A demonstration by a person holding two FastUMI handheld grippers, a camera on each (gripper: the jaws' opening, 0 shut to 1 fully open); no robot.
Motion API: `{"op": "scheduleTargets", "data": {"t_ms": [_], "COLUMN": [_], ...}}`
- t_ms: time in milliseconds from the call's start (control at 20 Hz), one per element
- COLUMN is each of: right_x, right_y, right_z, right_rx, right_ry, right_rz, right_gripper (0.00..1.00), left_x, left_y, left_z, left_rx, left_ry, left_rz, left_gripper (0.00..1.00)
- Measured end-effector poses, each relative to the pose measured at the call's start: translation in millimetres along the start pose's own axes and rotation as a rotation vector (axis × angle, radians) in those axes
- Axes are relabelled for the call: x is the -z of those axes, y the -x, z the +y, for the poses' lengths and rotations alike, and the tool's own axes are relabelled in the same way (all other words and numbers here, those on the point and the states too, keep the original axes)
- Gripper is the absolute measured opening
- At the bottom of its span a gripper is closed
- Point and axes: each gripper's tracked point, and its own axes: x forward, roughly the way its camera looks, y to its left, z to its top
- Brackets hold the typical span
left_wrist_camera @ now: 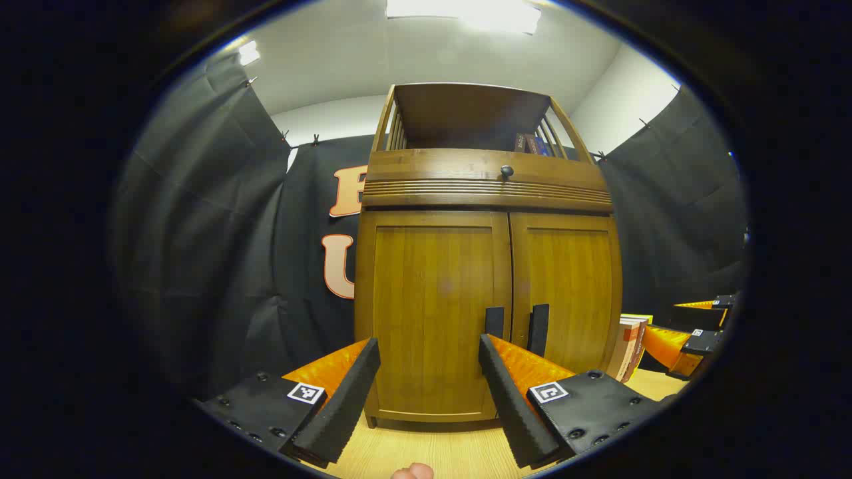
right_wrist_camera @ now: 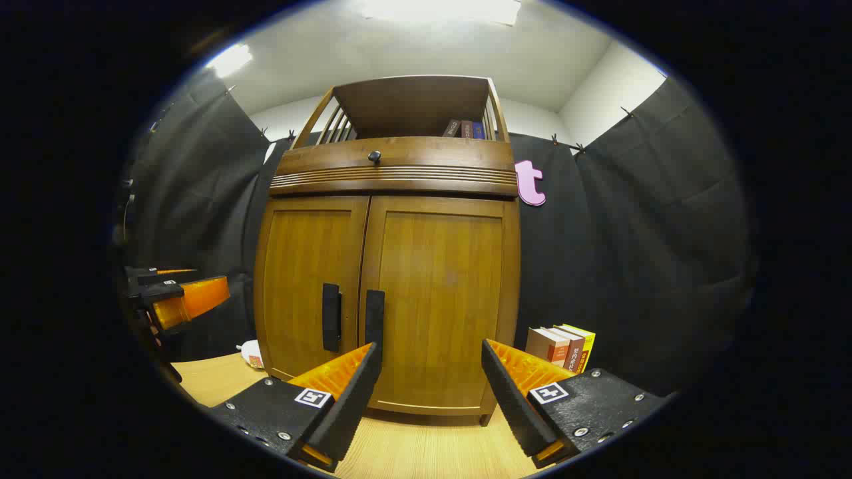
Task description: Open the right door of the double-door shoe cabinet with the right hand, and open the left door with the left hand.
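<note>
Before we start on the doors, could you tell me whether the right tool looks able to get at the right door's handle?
Probably yes: the right tool is open, and the right door's handle stands uncovered ahead, just beyond its left finger, with nothing between them.

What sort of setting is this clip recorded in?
Most likely a staged recording booth, not a home: black cloth hangs as walls around a lone wooden shoe cabinet, with a few books beside it.

Each gripper has black finger mounts fixed with small round screws, and each mount carries a white square tag with a black marker: left gripper, right gripper. Ribbed orange plastic backs the fingers.
</note>
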Motion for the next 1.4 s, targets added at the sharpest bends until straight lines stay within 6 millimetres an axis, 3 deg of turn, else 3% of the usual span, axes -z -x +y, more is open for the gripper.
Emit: {"op": "scheduleTargets", "data": {"t_ms": [50, 100, 300, 550, 850, 900, 950, 1400], "right_x": [-4, -7, -14, -24, -19, -17, -16, -17], "right_y": [3, 4, 8, 10, -4, -7, -9, -28], "right_z": [-2, -2, -5, 1, 16, 17, 18, 30], "right_rx": [0.005, 0.01, 0.02, 0.009, -0.02, -0.023, -0.027, -0.047], "right_ry": [-0.004, -0.008, -0.004, -0.016, -0.016, -0.014, -0.014, -0.036], "right_rz": [-0.004, -0.007, -0.018, -0.033, -0.002, -0.001, -0.002, -0.01], "right_gripper": [0.97, 0.93, 0.92, 0.92, 0.92, 0.97, 0.92, 0.92], "left_x": [0, 2, 4, -5, -4, -3, 0, 4], "left_y": [1, 3, 16, 15, 6, 3, 2, 1], "left_z": [0, -2, -3, 1, 14, 17, 20, 28], "left_rx": [0.002, 0.006, 0.008, -0.009, -0.036, -0.046, -0.056, -0.082], "left_ry": [0.003, 0.005, 0.013, 0.011, 0.01, 0.005, -0.001, 0.023], "left_rz": [0.009, 0.017, 0.021, 0.009, 0.029, 0.029, 0.031, 0.036], "left_gripper": [0.96, 0.96, 0.96, 0.96, 0.96, 0.96, 0.96, 0.96]}}
